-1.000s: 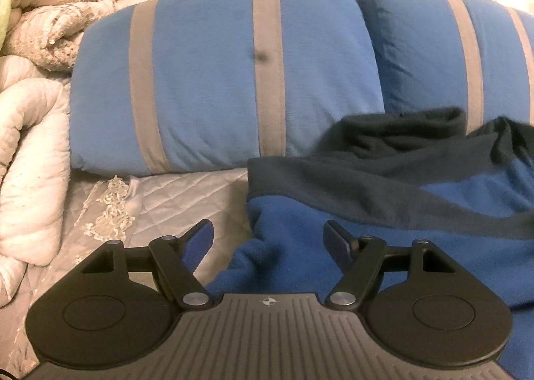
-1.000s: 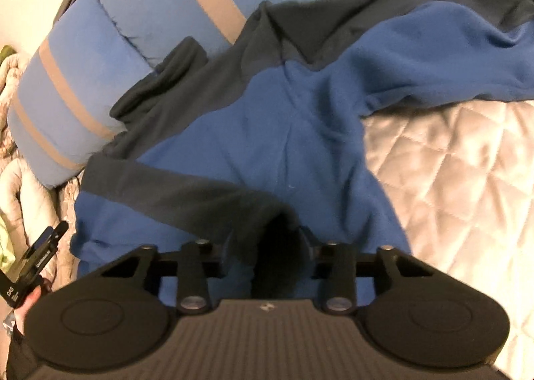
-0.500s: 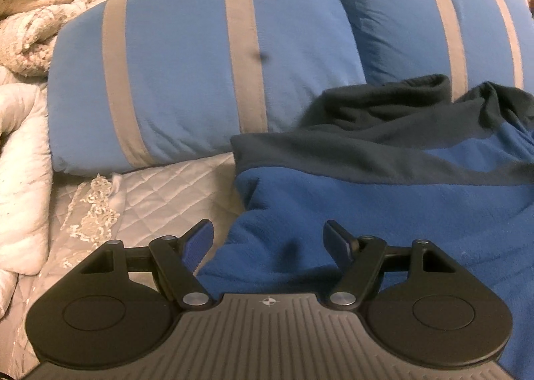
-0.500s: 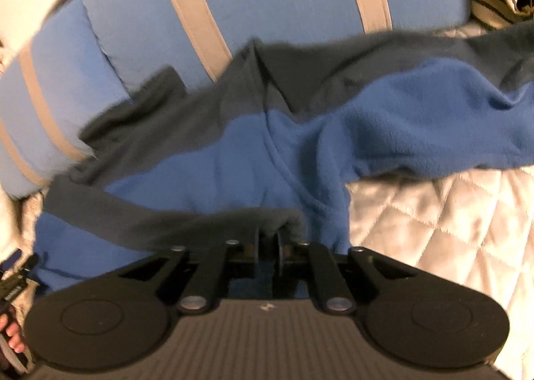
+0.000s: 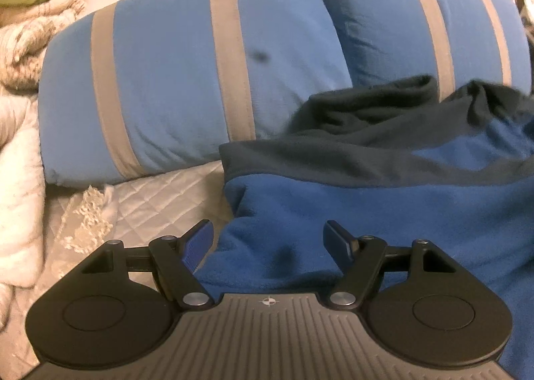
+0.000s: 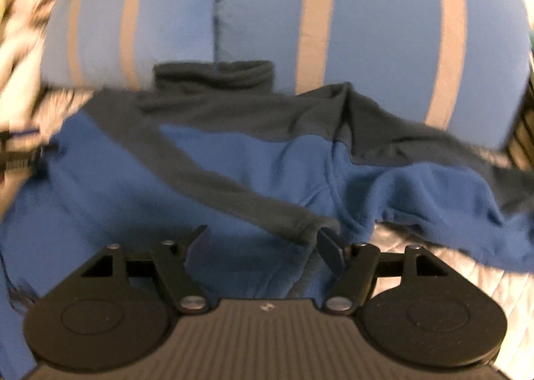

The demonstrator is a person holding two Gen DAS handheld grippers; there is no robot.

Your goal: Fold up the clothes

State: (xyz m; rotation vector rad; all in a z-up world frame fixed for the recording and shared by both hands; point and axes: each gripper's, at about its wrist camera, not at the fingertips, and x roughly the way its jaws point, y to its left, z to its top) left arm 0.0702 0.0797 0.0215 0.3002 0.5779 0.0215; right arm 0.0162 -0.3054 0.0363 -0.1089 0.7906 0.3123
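With the dark-cuffed sleeve (image 6: 260, 209) just released across the blue-and-charcoal fleece pullover (image 6: 233, 159), the right gripper (image 6: 263, 239), jaws just opened, and the left gripper (image 5: 270, 239) are held apart and empty, so the opposite sleeve is judged next.

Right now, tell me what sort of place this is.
Most likely a bedroom, on a made bed. Two blue pillows with tan stripes lie at the head of a quilted bedspread, folded blankets are heaped at one side, and a blue fleece top is spread out for folding.
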